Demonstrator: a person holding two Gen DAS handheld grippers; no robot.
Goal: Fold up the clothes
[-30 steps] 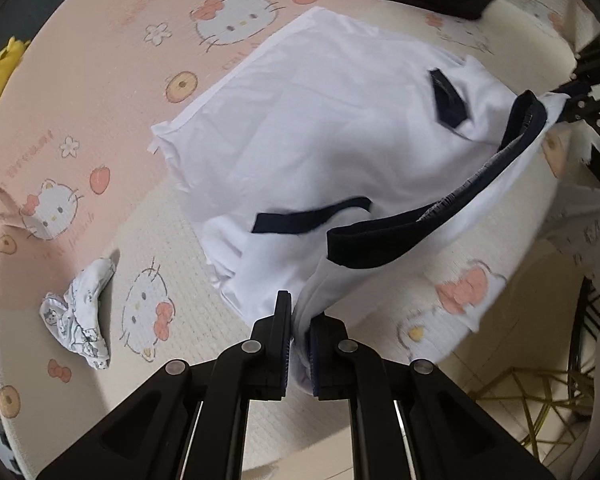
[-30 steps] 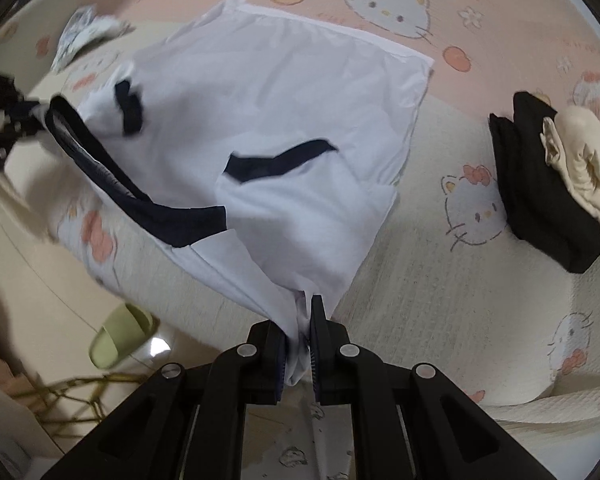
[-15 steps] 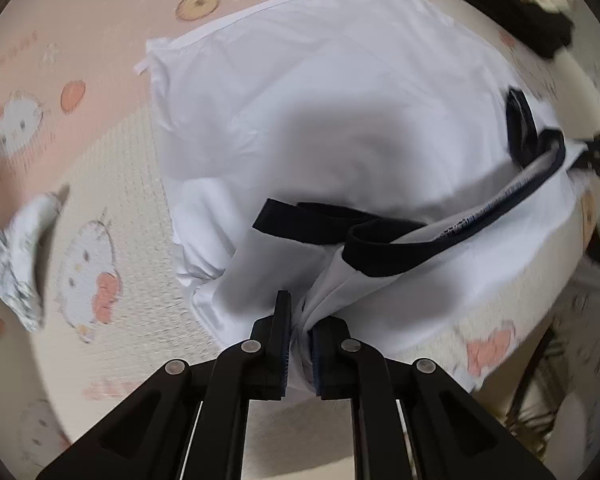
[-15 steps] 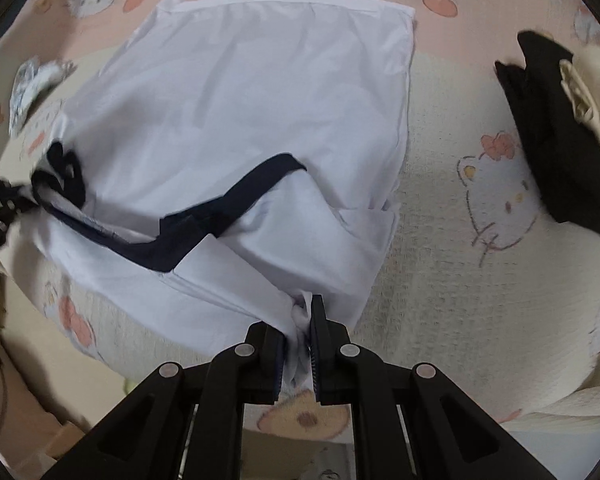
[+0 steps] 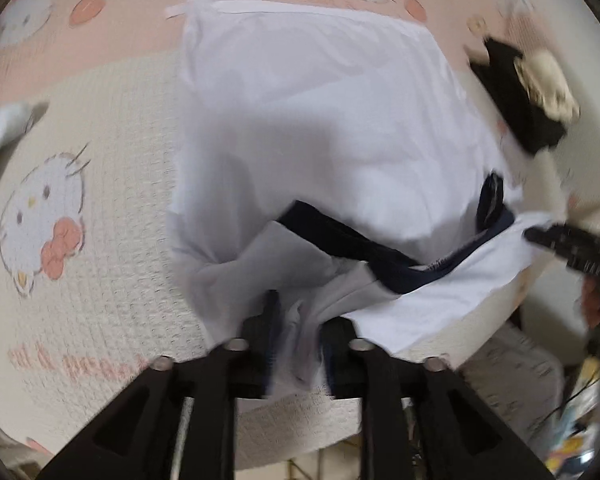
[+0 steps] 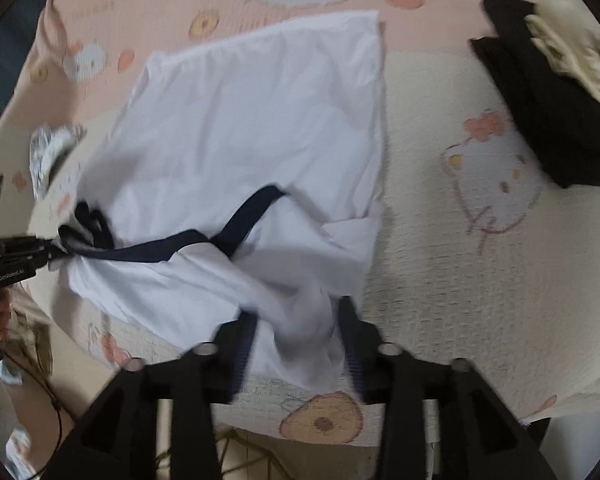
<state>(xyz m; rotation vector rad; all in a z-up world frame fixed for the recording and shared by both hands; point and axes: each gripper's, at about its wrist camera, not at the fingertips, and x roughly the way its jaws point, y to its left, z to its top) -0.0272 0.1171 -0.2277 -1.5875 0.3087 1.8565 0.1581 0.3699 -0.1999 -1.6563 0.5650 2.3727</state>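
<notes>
A white T-shirt (image 5: 320, 128) (image 6: 252, 128) with navy collar and sleeve trim lies spread on the Hello Kitty bed cover (image 5: 100, 160), hem at the far side. In the left wrist view my left gripper (image 5: 300, 332) has its jaws opening, and a loose bunch of the shirt's shoulder hangs between the fingers. The right wrist view shows my right gripper (image 6: 300, 336) doing the same: jaws opening, wide apart, with slack white fabric between them. Each gripper also shows at the other view's edge, the right gripper (image 5: 560, 240) and the left gripper (image 6: 16, 256), at the navy collar.
A folded black stack with a cream garment on top (image 6: 560, 112) (image 5: 520, 108) lies right of the shirt. A small patterned cloth (image 6: 52, 152) sits to its left. The bed's near edge runs just under both grippers, with floor and clutter below. A person's hand (image 6: 2, 312) holds the left gripper.
Both grippers moved out over the bed and sank, laying the shirt's shoulder end down. Both went from shut on the fabric to jaws apart, and the fabric slackened.
</notes>
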